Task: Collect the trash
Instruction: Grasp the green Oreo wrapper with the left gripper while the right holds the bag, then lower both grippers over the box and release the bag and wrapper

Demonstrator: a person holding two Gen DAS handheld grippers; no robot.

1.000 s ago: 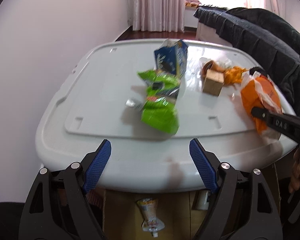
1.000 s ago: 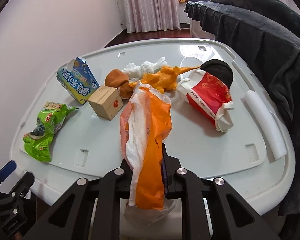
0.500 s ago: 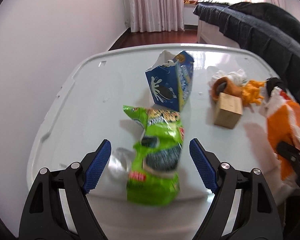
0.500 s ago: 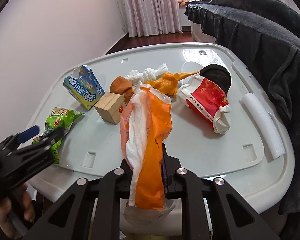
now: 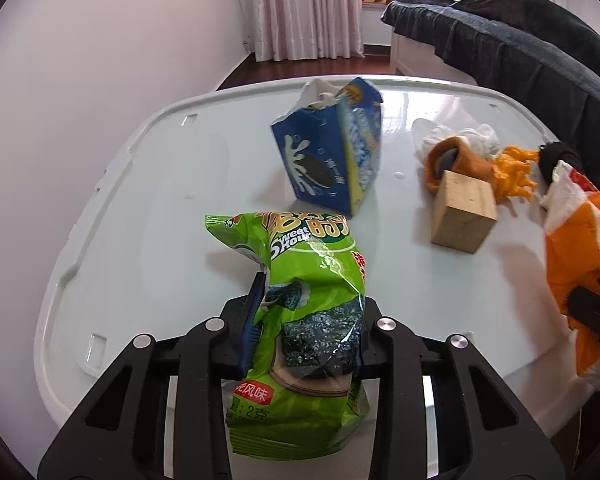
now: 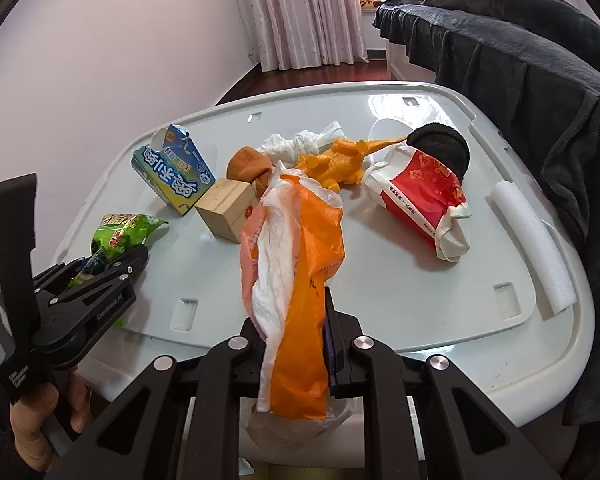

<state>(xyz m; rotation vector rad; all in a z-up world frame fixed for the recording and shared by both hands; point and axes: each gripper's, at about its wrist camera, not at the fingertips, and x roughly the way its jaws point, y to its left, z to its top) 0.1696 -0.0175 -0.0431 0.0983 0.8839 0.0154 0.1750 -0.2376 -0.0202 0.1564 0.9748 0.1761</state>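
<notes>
A green snack bag (image 5: 312, 264) lies at the near left of the white tabletop (image 5: 160, 220). My left gripper (image 5: 310, 308) has its jaws closing, and the blue pads press on the bag's crumpled lower half. The right wrist view shows the same gripper (image 6: 136, 258) on the bag (image 6: 120, 228), with a hand holding it. My right gripper (image 6: 296, 312) is shut on an orange and white plastic bag (image 6: 300, 232), which drapes over the table's front edge. That bag (image 5: 576, 256) is also in the left wrist view, at far right.
A torn blue carton (image 5: 332, 152) and a wooden block (image 5: 464, 212) stand mid-table. Behind them lie a brown ball (image 6: 248, 164), white tissue (image 6: 300, 140) and an orange toy (image 6: 340, 160). A red and white bag (image 6: 424, 196), a foam tube (image 6: 532, 240) and a dark blanket (image 6: 540, 60) are at right.
My left gripper moved forward over the table edge to the green bag, and its open jaws closed on it. The right gripper kept still with the plastic bag.
</notes>
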